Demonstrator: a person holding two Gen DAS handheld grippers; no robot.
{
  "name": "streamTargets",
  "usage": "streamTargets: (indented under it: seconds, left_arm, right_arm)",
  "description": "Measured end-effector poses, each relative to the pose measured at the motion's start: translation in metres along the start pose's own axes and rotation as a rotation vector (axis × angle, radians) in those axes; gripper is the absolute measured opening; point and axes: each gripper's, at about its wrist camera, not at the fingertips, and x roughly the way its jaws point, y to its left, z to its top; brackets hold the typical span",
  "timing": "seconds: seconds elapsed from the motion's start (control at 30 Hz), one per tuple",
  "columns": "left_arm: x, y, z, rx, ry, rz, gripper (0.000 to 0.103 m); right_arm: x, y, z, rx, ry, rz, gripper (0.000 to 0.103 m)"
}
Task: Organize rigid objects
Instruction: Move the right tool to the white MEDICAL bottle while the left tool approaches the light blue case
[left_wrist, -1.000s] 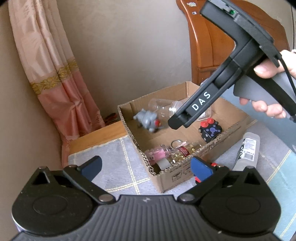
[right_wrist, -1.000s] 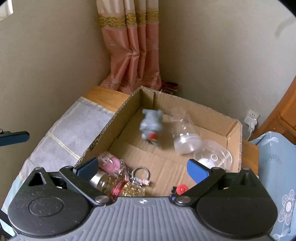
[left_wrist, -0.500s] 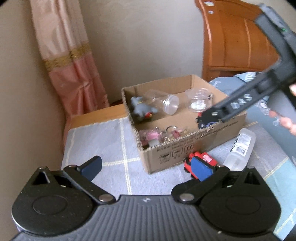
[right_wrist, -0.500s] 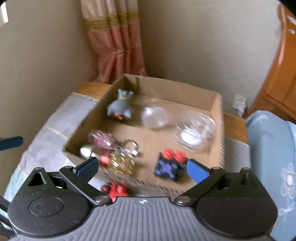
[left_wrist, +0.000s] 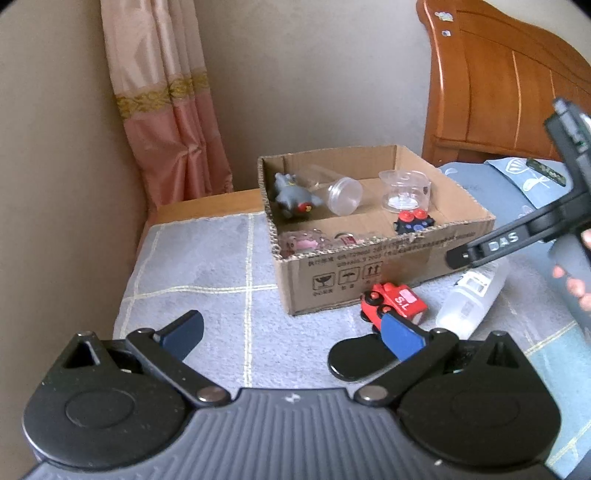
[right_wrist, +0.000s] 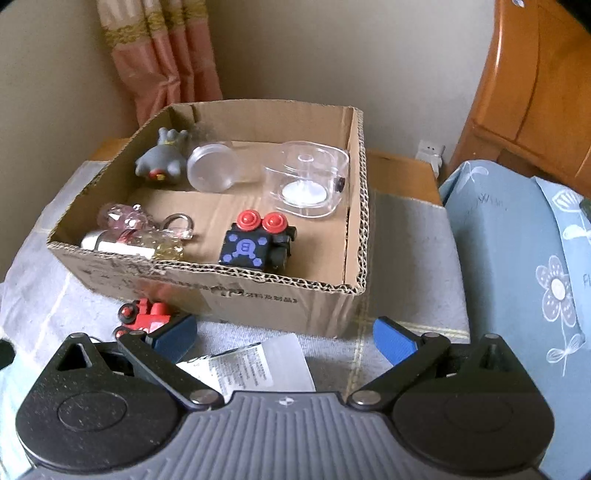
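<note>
Both grippers hang wide open here, nothing between the fingers of either one. The left gripper hovers over the grey checked cloth, short of the cardboard box. Just in front of that box lies a red toy car, on its side it seems, and right of it a clear plastic bottle with a printed label lies flat on the cloth. A flat black oval piece sits on the cloth near the left gripper's right finger.

The right gripper is poised above that bottle, box straight ahead, its blue pads spread apart. Inside the box: a grey toy figure at the back left, a clear jar on its side beside it, a clear lidded container to the right, a black cube toy with two red buttons near the front wall, and a cluster of keyrings and small bottles in the front left corner. A pink curtain hangs behind.
</note>
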Motion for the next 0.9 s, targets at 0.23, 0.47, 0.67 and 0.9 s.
streamTargets:
  seconds: [0.23,0.47,0.67,0.9]
  left_arm:
    - [-0.002,-0.001,-0.003,0.005,0.006,-0.005,0.102]
    - [0.000,-0.004,-0.003,0.003,0.004,-0.025,0.102]
    - [-0.001,-0.014,-0.006,0.039,0.007,-0.053,0.102]
    - [0.008,-0.029,-0.009,0.057,0.042,-0.120,0.102]
  right_arm:
    - [-0.004,-0.006,-0.020,-0.014,0.019,-0.005,0.103]
    - [-0.024,-0.016,-0.051,0.010,0.018,0.084,0.103]
    - [-0.029,0.002,-0.074,-0.095,0.030,0.166,0.103]
    - [-0.005,0.000,-0.085,-0.116,0.032,0.027,0.103]
